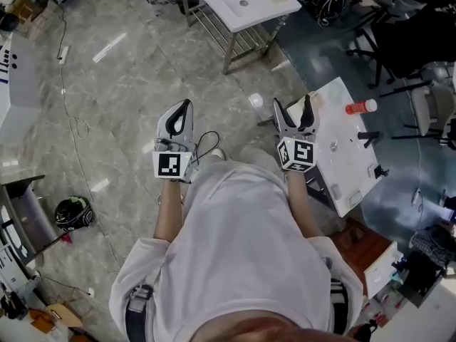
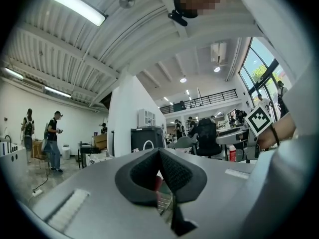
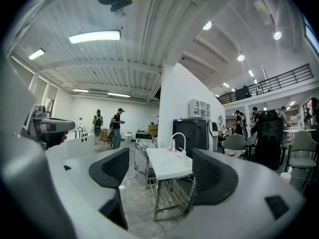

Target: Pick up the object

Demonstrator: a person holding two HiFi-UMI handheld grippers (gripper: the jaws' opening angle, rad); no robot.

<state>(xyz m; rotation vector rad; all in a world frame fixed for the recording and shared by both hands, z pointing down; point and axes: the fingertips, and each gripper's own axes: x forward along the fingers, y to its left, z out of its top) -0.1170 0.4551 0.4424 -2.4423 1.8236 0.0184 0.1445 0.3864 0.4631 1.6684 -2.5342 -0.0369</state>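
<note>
Approach stage, I'd say, nothing is picked up yet.

Head view: the person stands on a grey marble-look floor [image 1: 121, 84] with both tools held out in front. The left hand-held gripper [image 1: 187, 105] has its jaws pressed together at the tips. The right hand-held gripper [image 1: 293, 105] is spread, just beside the left edge of a white counter [image 1: 342, 155]. A red-capped bottle [image 1: 361, 107] stands toward that counter's far right, well apart from both tools. My guess is that's the object, though the task doesn't name it. The next move would be carrying the right one further right over the counter and lining its jaws up either side of the bottle.

Left gripper view: the pads meet at the tips and I can't see anything pinched. A bit of red shows low in the gap, no idea what. The bottle [image 2: 232, 153] is off to the right, upright on its counter. The room is a big open hall with a mezzanine railing at the back and people standing far left.

Right gripper view: the pads are wide apart with nothing between them, just a far sink counter [image 3: 169, 166] showing through. Overhead is a ribbed ceiling with strip lights.
</note>
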